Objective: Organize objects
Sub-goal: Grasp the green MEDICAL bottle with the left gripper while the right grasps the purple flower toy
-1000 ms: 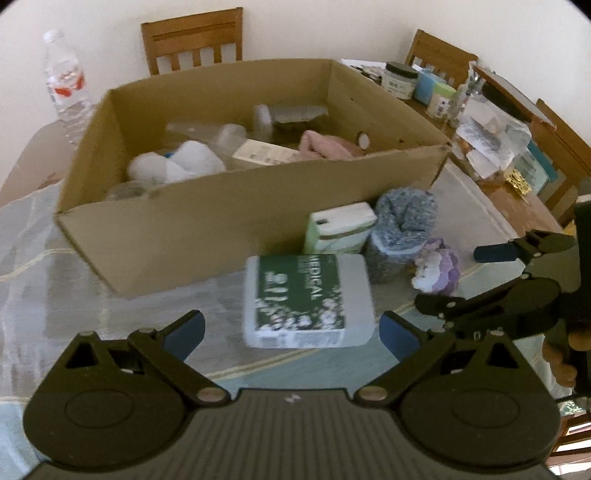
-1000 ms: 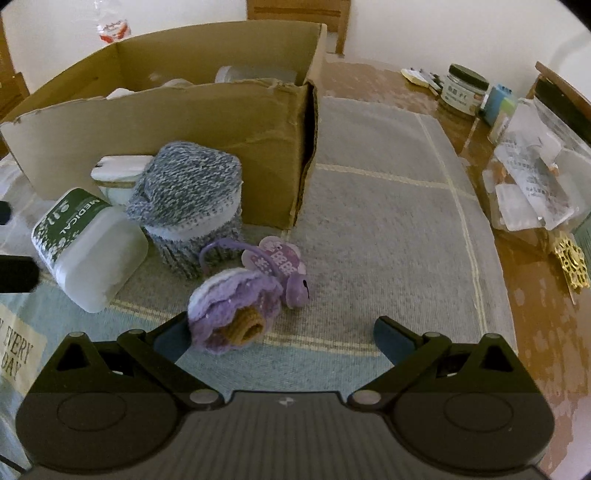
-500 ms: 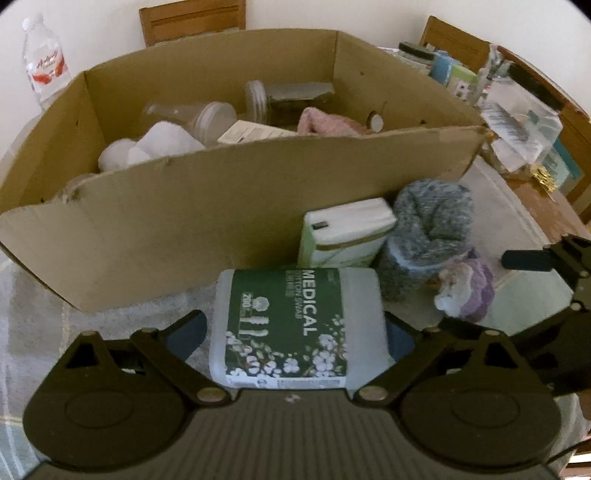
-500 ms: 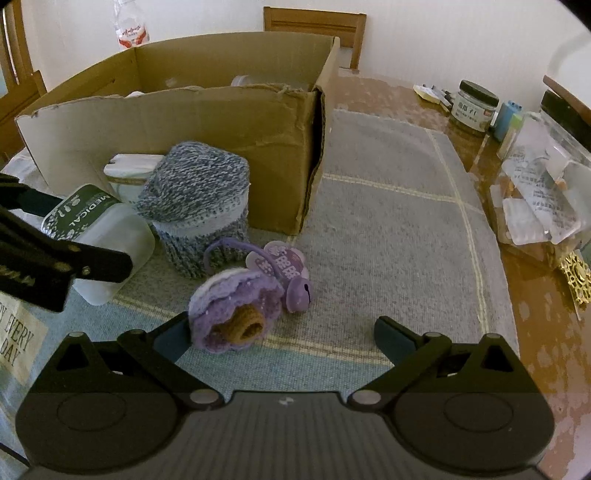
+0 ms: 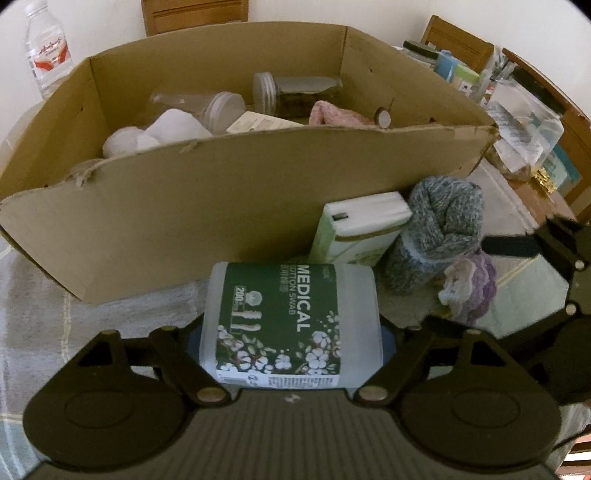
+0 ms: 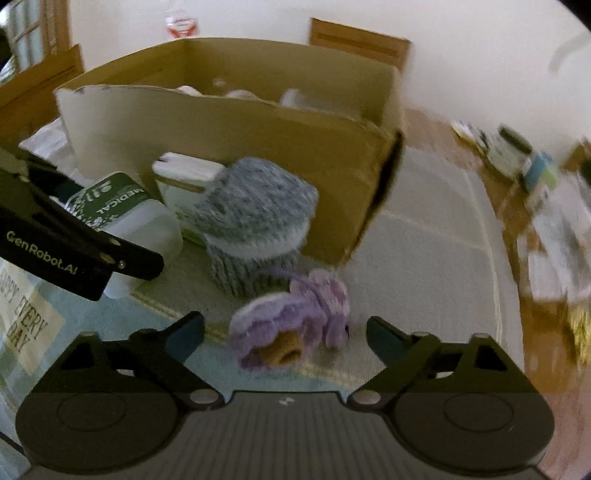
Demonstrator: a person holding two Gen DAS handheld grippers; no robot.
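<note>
A: Where is the cotton swab tub?
B: On the cloth, near the cardboard box, between the closing jaws of the left gripper; contact I cannot tell.
A: And the right gripper?
B: Closing around the purple crochet toy, not touching it, right of the tub.

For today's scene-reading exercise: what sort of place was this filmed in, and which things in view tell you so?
Most likely a dining room in a home. Wooden chairs stand around a wooden table covered with a cloth, and household odds and ends fill a cardboard box.
</note>
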